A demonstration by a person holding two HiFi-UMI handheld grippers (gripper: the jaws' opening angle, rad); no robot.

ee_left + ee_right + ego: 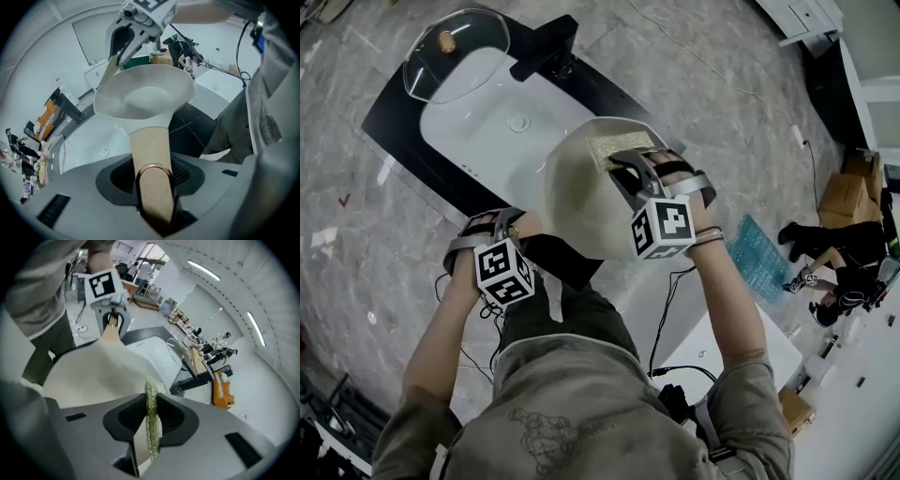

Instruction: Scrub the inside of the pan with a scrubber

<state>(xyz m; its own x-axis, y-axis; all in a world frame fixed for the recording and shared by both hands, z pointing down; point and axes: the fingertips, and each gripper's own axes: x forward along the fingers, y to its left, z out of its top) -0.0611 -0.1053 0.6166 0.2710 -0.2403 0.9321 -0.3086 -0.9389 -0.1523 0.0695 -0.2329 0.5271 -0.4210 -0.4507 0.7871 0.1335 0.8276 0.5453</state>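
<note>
I hold a cream pan tilted above the white sink. My left gripper is shut on the pan's tan handle, which has a copper ring at its end and runs between the jaws. My right gripper is shut on a thin yellow-green scrubber that lies against the pan at its far rim. The scrubber stands edge-on between the right jaws, with the pan just beyond. In the left gripper view the pan's bowl faces me and the right gripper reaches in at its far edge.
The sink sits in a black counter with a black faucet behind it. A clear glass lid rests over the sink's far left corner. A person crouches on the floor at right, near cardboard boxes.
</note>
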